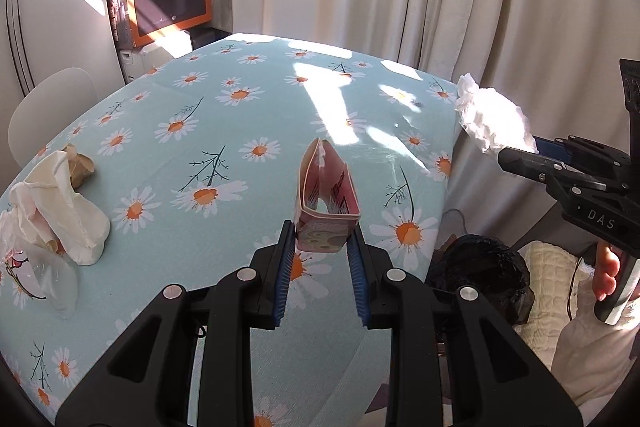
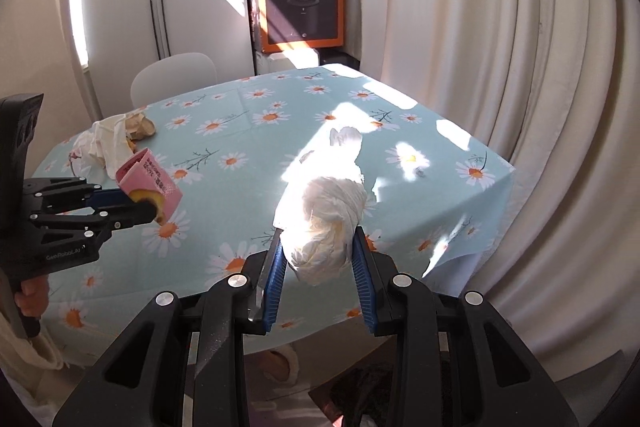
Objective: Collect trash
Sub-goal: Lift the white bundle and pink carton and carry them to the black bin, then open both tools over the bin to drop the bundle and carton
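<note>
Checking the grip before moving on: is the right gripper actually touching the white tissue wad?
Touching: the right wrist view shows the right gripper with both blue pads pressed against the white tissue wad.

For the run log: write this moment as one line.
left gripper: shut on pink carton | right gripper: shut on tissue wad | table: trash remains

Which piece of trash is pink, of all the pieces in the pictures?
The small carton clamped in the left gripper. The wad in the right gripper is white, and the crumpled pile on the table is cream and brown.
</note>
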{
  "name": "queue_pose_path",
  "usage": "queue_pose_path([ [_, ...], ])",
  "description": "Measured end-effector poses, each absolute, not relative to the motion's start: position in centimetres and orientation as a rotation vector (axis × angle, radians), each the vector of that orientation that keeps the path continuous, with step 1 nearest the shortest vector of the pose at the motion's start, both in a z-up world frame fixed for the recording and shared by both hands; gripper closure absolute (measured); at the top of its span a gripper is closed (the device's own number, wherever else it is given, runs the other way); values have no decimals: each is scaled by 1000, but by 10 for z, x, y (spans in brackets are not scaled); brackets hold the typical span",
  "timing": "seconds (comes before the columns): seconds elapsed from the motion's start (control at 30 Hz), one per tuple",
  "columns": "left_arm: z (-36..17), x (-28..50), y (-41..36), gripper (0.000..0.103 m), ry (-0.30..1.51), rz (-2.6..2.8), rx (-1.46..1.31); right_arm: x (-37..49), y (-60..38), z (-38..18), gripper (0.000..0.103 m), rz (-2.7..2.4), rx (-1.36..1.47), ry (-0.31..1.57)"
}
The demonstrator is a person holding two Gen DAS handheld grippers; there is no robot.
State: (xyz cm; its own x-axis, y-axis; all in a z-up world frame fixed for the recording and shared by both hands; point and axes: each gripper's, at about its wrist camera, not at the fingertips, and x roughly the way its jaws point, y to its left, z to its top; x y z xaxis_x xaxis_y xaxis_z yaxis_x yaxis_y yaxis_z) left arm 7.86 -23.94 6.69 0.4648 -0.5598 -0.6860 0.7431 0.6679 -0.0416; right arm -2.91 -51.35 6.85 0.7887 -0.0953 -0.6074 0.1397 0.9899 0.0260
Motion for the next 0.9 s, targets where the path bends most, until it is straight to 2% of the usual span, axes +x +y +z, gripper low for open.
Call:
queue_pose_path([
  [0.47, 67, 34, -329, 76, 662, -1028, 402, -79, -587, 44, 73, -298, 150, 686],
  [0.9, 45, -15, -405, 76, 691, -1239, 522, -134, -638, 10, 72, -392, 136, 783],
])
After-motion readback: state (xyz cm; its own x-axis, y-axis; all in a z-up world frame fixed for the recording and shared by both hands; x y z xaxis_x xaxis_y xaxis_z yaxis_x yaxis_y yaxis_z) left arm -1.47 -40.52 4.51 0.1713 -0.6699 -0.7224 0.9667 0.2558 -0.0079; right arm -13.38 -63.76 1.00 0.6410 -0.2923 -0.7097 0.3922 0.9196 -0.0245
